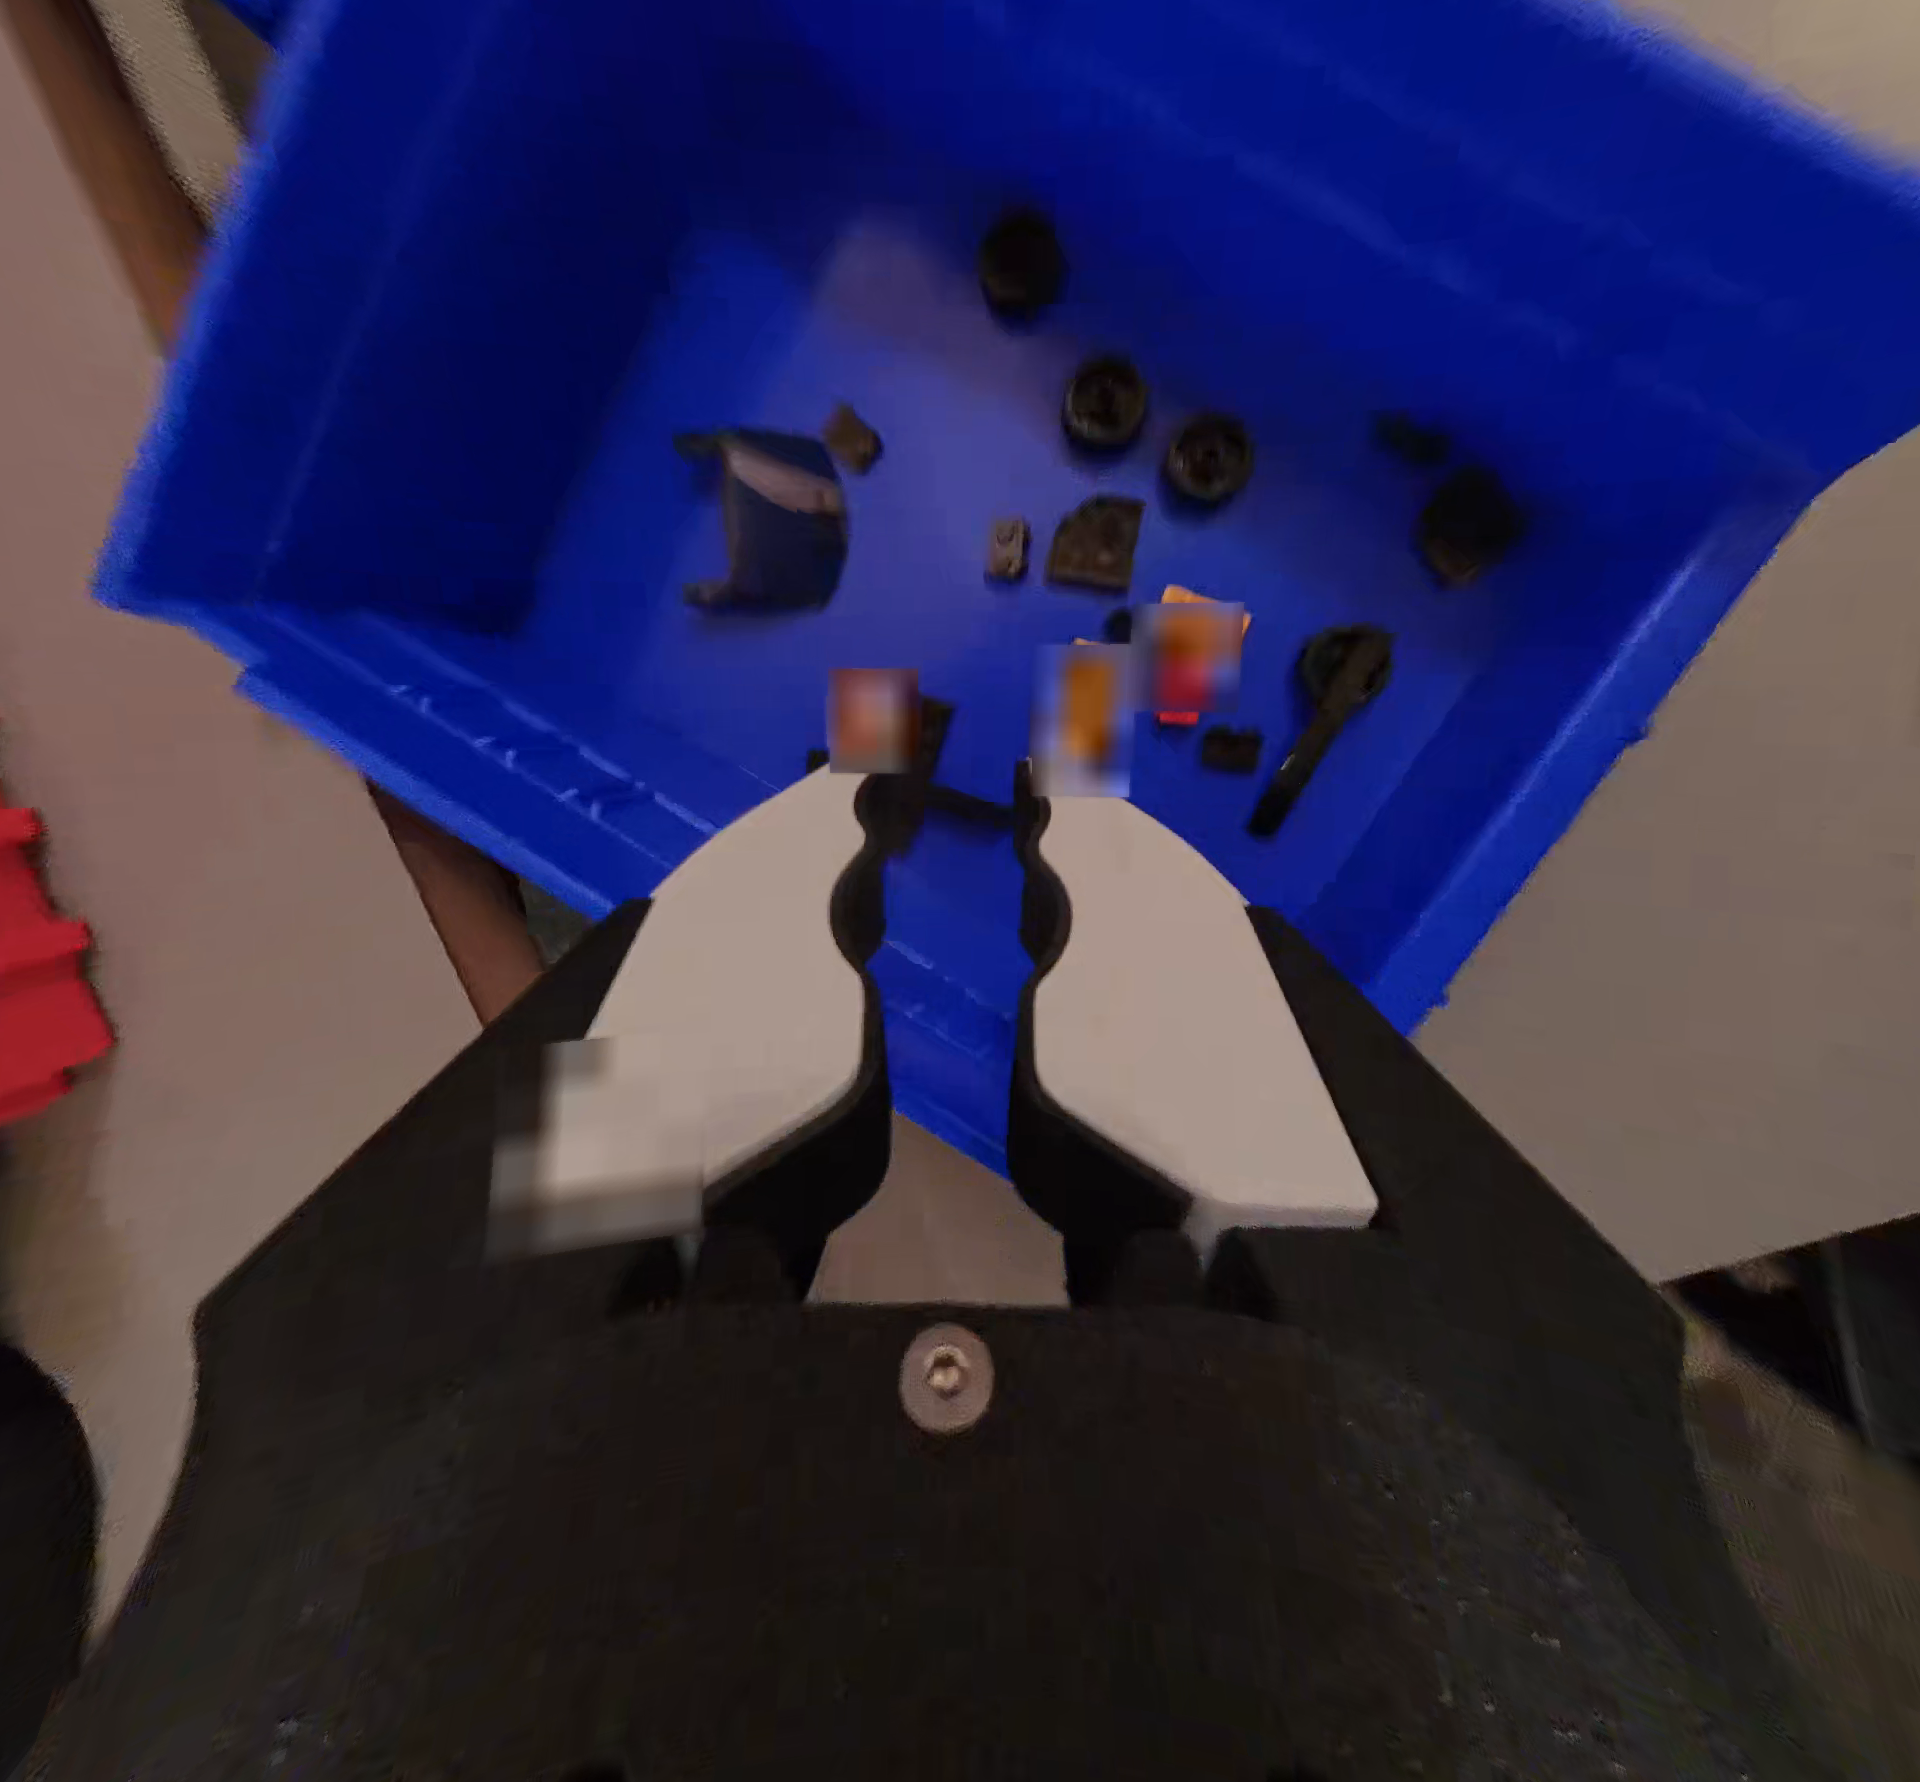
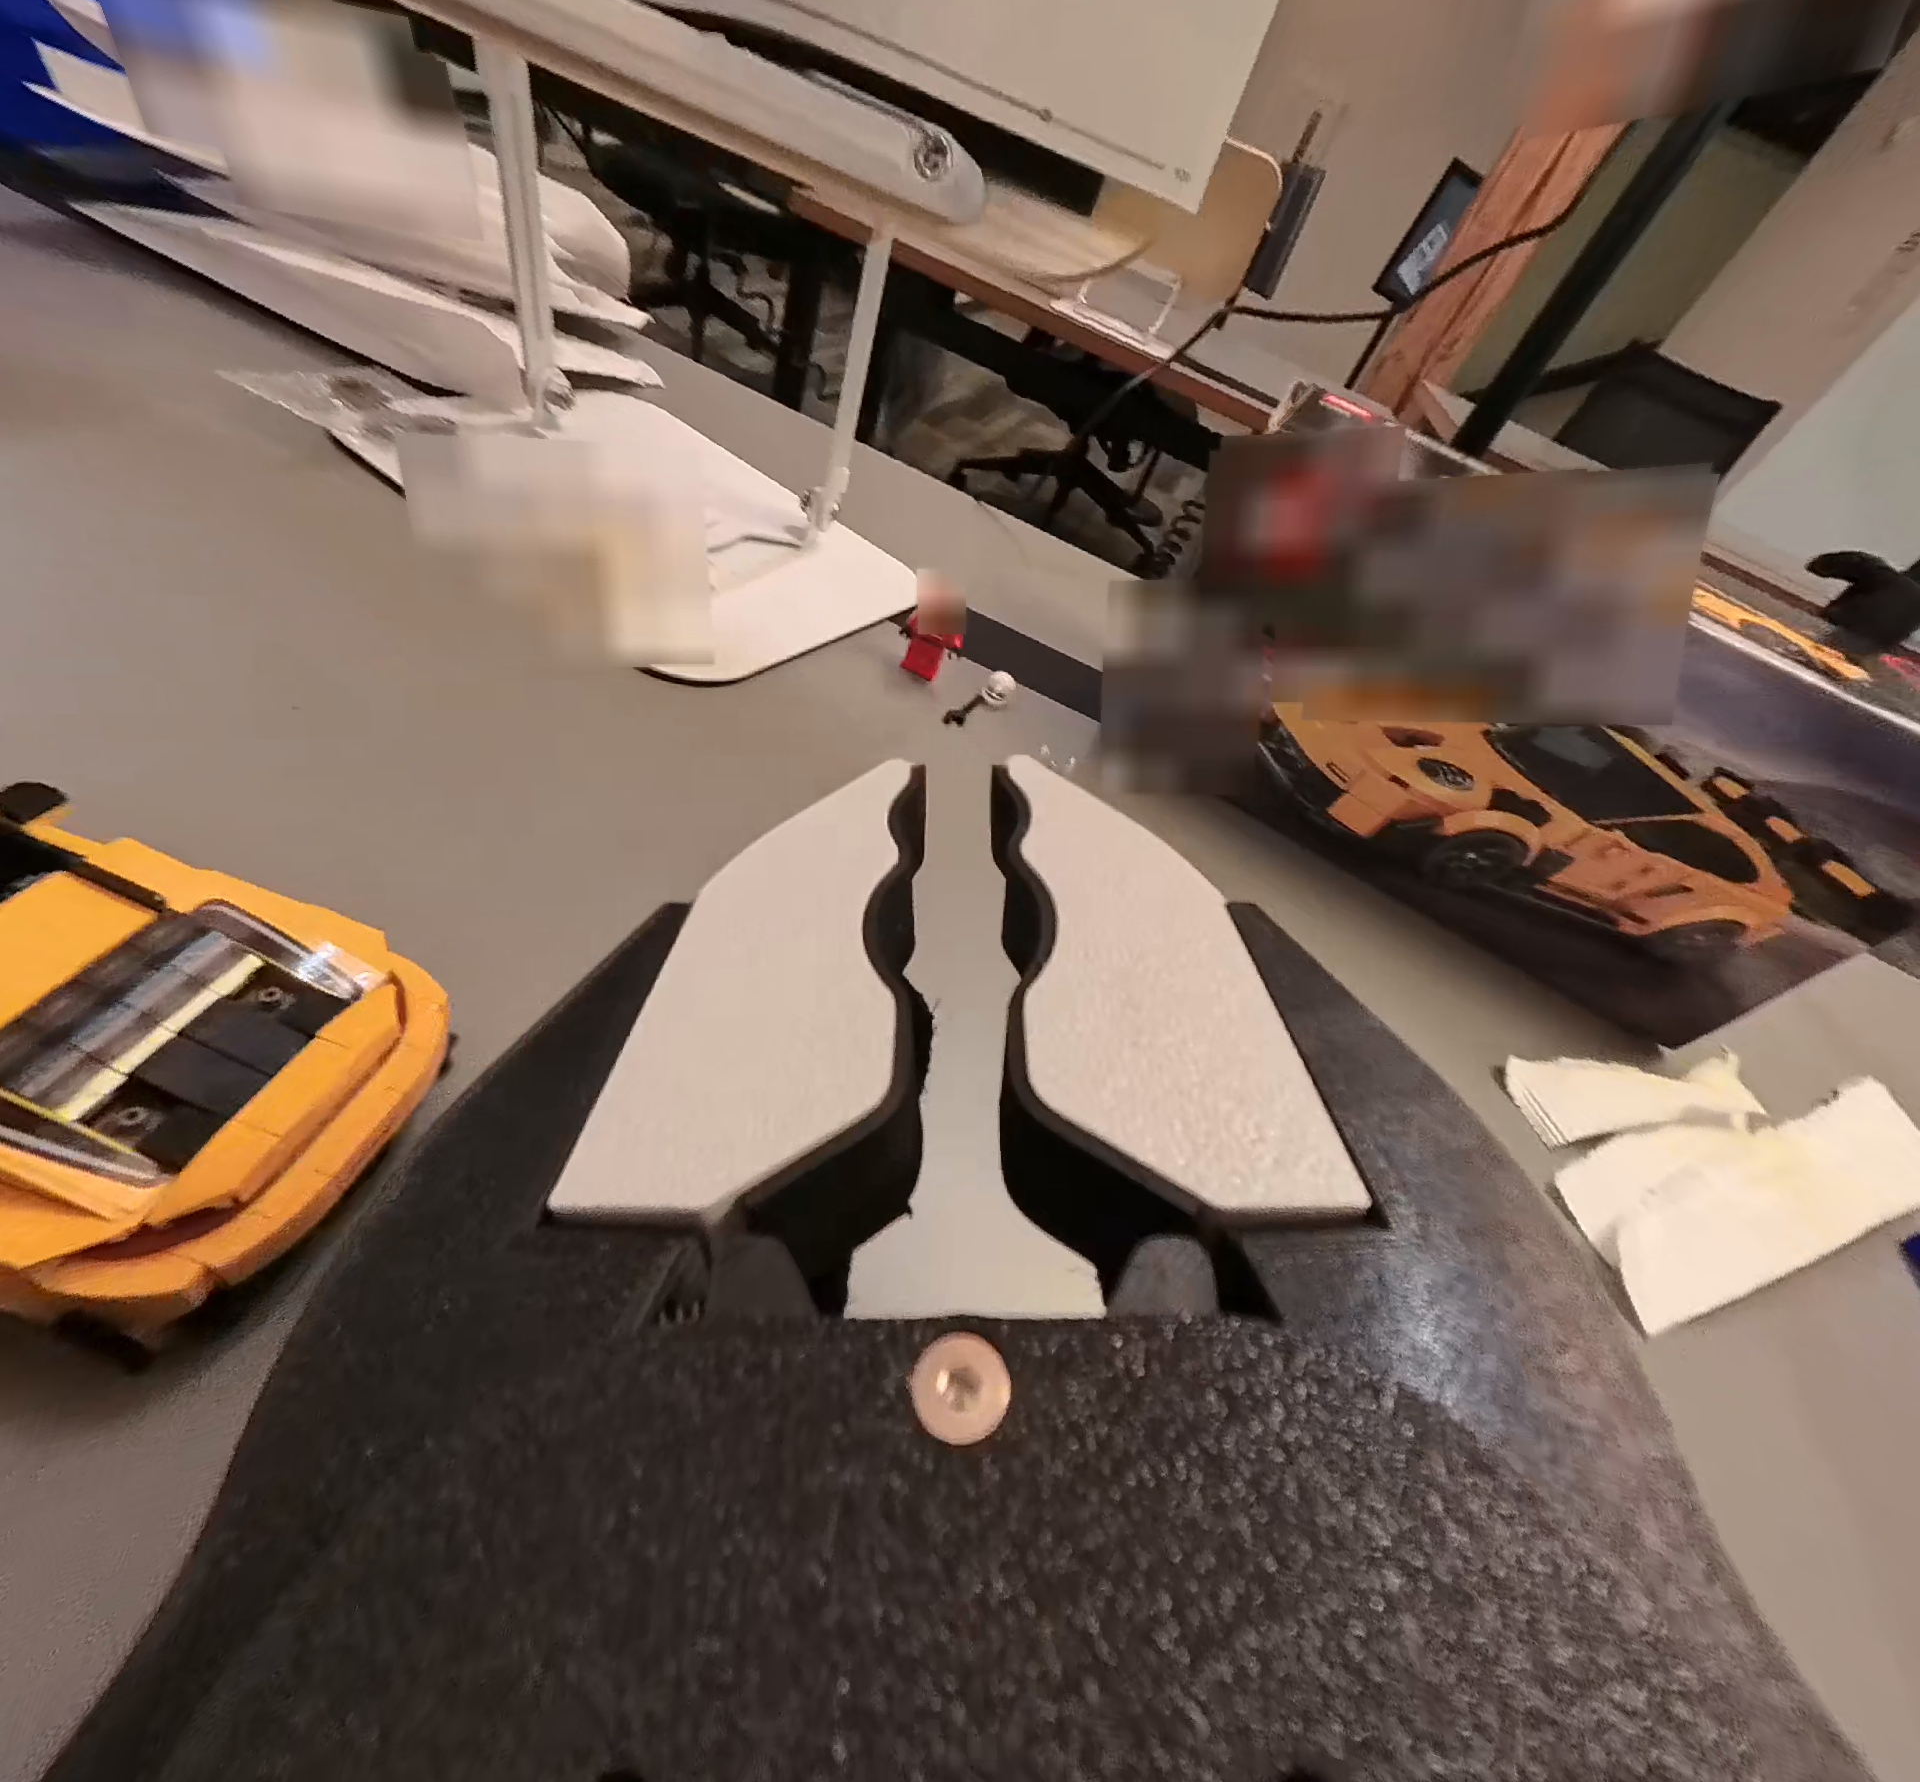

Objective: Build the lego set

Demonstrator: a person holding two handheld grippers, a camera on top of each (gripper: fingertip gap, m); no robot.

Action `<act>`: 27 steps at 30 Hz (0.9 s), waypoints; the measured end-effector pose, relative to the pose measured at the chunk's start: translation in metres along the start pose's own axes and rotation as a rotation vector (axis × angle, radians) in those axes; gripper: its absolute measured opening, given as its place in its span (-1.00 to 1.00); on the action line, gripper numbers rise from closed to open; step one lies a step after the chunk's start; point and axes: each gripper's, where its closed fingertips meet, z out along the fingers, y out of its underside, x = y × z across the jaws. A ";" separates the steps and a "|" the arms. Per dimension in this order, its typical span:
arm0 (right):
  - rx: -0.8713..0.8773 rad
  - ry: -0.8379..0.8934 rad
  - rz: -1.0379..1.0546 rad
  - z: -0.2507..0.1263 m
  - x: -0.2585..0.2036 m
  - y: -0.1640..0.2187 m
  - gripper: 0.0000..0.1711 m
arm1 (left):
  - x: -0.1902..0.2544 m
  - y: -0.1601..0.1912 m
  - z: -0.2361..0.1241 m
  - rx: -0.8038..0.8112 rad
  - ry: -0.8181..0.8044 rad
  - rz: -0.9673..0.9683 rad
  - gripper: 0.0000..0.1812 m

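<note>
In the left wrist view a blue bin [image 1: 416, 298] holds several small black Lego parts: round wheels [image 1: 1104, 402], a wrench-like piece [image 1: 1320, 724], a dark blue curved piece [image 1: 774, 527] and orange bits [image 1: 1184, 600]. My left gripper [image 1: 945, 797] is over the bin's near edge. A thin black piece [image 1: 966, 805] spans from tip to tip between its narrowly parted jaws. In the right wrist view my right gripper [image 2: 956, 782] is low over the grey table [image 2: 312, 693], jaws slightly apart and empty. The part-built orange car [image 2: 208, 1057] sits to its left.
The set's box with an orange car picture [image 2: 1507, 849] lies at the right. A red minifigure [image 2: 925, 646] and a small white-topped part [image 2: 995, 688] stand ahead. A white booklet stand [image 2: 790, 589] is behind, paper scraps [image 2: 1714, 1182] lie right, and a red object [image 1: 42, 984] is left of the bin. The grippers' ends are close to 70 cm from one another. It is some 25 cm from my left tips to the red object [image 1: 42, 984].
</note>
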 end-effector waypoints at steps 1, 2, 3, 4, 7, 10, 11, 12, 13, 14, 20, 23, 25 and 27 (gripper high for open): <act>-0.013 0.013 -0.008 0.001 0.002 0.003 -0.87 | -0.006 0.003 0.011 -0.050 0.004 0.042 -0.75; -0.028 0.028 -0.017 0.002 0.003 0.005 -0.87 | -0.010 0.006 0.021 -0.105 0.008 0.084 -0.74; -0.042 0.042 -0.025 0.002 0.004 0.008 -0.87 | -0.014 0.009 0.031 -0.165 0.015 0.118 -0.73; -0.052 0.052 -0.030 0.003 0.005 0.010 -0.87 | -0.019 0.012 0.041 -0.223 0.018 0.146 -0.74; -0.084 0.078 -0.046 0.005 0.007 0.016 -0.88 | -0.030 0.020 0.069 -0.381 0.039 0.223 -0.73; -0.111 0.091 -0.042 0.005 0.009 0.022 -0.88 | -0.031 0.031 0.085 -0.526 0.096 0.268 -0.72; -0.119 0.096 -0.041 0.005 0.010 0.023 -0.88 | -0.032 0.035 0.088 -0.569 0.102 0.280 -0.72; -0.124 0.099 -0.040 0.006 0.011 0.024 -0.88 | -0.031 0.037 0.090 -0.601 0.118 0.288 -0.75; -0.129 0.099 -0.038 0.006 0.011 0.025 -0.88 | -0.028 0.041 0.089 -0.640 0.137 0.299 -0.83; -0.132 0.098 -0.038 0.006 0.011 0.026 -0.88 | -0.028 0.041 0.090 -0.656 0.139 0.316 -0.84; -0.100 0.086 -0.041 0.004 0.009 0.019 -0.88 | -0.014 0.014 0.076 -0.497 0.060 0.320 -0.91; -0.053 0.076 -0.023 -0.001 0.007 0.008 -0.89 | 0.041 -0.045 0.045 -0.130 0.027 0.346 -0.92; -0.012 0.037 -0.004 -0.003 -0.003 -0.005 -0.89 | 0.098 -0.086 0.023 0.090 -0.005 0.419 -0.92; 0.050 -0.088 0.019 -0.005 -0.033 -0.030 -0.95 | 0.168 -0.119 0.008 0.271 0.003 0.492 -0.92</act>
